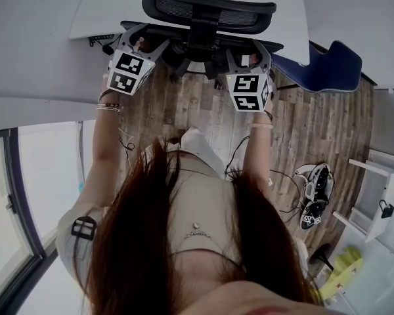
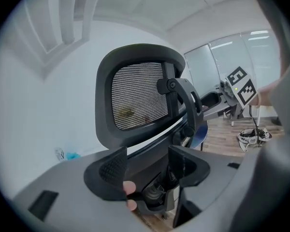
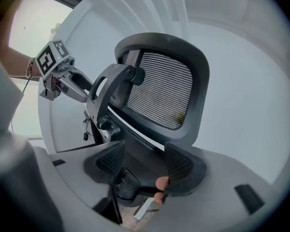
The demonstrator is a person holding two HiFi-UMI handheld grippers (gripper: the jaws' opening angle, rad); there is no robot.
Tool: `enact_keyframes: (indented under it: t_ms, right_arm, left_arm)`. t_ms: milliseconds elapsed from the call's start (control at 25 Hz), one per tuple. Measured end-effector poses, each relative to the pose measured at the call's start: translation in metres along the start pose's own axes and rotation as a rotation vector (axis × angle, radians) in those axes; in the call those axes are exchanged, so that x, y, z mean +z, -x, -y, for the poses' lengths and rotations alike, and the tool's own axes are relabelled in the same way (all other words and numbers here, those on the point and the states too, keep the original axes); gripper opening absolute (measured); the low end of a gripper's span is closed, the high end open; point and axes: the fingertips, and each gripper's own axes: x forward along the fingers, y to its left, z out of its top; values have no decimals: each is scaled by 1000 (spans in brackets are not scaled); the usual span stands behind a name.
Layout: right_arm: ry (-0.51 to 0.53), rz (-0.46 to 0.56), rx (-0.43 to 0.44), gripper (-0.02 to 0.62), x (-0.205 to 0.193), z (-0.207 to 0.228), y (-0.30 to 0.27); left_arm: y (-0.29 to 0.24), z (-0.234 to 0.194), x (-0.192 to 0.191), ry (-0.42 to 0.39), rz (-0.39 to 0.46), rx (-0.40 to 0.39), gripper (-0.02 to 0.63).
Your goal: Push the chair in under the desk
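A black office chair (image 1: 209,8) with a mesh headrest (image 2: 137,98) stands at the white desk (image 1: 111,8), its seat beneath the desktop. My left gripper (image 1: 135,43) is at the left end of the backrest's top rim and my right gripper (image 1: 247,56) at the right end. In the left gripper view the left gripper (image 2: 147,168) has its jaws apart, with the dark backrest rim between them. The right gripper (image 3: 142,166) stands the same way in the right gripper view, with the headrest (image 3: 164,93) just above it. Fingertips of a hand show under each gripper's jaws.
A blue chair (image 1: 328,67) stands right of the desk. A pair of shoes (image 1: 315,195) and loose cables (image 1: 240,156) lie on the wood floor behind the chair. A white shelf unit (image 1: 381,199) is at the right, a glass partition (image 1: 13,195) at the left.
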Motion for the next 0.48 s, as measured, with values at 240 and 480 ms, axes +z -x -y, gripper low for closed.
enact_keyframes:
  t_ms: [240, 480]
  right_arm:
    - [-27, 17, -22, 265, 4, -3, 15]
    - [-56, 27, -37, 263, 6, -16, 37]
  left_arm:
    - [18, 3, 0, 23, 17, 10, 248]
    - [42, 14, -1, 38, 45, 20, 212]
